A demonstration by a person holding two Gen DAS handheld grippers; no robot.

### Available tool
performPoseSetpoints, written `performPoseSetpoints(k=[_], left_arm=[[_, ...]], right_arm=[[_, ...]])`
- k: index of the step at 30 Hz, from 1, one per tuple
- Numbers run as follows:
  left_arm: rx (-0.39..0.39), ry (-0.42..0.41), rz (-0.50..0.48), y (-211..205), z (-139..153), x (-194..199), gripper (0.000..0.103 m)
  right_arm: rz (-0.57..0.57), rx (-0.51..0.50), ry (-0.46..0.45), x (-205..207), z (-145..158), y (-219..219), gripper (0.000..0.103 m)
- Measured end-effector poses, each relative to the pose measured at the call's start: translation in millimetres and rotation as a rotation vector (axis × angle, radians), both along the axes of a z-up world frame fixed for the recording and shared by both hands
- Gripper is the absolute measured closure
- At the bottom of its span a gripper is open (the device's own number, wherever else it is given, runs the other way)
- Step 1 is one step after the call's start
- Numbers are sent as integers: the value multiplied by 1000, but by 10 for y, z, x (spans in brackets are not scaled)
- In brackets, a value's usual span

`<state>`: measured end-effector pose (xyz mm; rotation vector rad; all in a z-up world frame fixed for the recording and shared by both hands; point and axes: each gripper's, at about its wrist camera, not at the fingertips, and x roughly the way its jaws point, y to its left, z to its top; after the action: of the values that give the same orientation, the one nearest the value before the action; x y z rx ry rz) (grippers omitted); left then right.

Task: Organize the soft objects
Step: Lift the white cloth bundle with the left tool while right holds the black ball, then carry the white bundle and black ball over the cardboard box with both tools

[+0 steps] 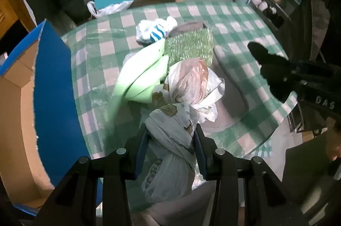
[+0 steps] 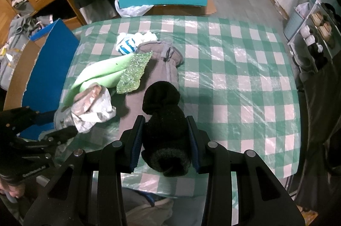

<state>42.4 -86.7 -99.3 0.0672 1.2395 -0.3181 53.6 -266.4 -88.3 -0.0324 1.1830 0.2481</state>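
The left gripper [image 1: 171,136] has its jaws closed partway on a knotted bundle of plastic bags [image 1: 170,136], the pads pressing its twisted neck from both sides. The bundle's long axis runs straight out from the jaws, its pale and pinkish end reaching toward the pile on the tabletop [image 2: 234,76]. The open cardboard box [image 1: 23,110], with its blue flap, stands just to the left of this gripper, so the left hand is plainly the nearer one to it; the likely next move is a sideways carry over the flap's edge, and the loose end of the bundle may drag on it.

The right gripper [image 2: 165,136] holds a black knitted sock or hat [image 2: 163,119], jaws partly closed and squeezing it at its middle, its length also lying along the jaws and pointing away. It hangs over the middle of the tabletop, well apart from the box.

Left on the checked cloth are a green foam sheet [image 2: 100,74], a sparkly green cloth [image 2: 133,72], a grey garment [image 2: 166,59] and a white-and-blue bag [image 2: 127,42].
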Motion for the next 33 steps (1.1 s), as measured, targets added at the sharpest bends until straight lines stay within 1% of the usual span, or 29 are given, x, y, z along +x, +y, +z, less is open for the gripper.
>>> performPoseSetpoints(k=[13,18,33], left_arm=[[-75,-86,38,128,364,-20,62],[-89,-114,41,141,480,-33,62],[-85,-195,87,310,709,-61,62]], right_arm=[[21,31,-42,-28,179,85,66],[30,44,-56,-48,246,122,66],[74,66,-107,-104,495,332,66]])
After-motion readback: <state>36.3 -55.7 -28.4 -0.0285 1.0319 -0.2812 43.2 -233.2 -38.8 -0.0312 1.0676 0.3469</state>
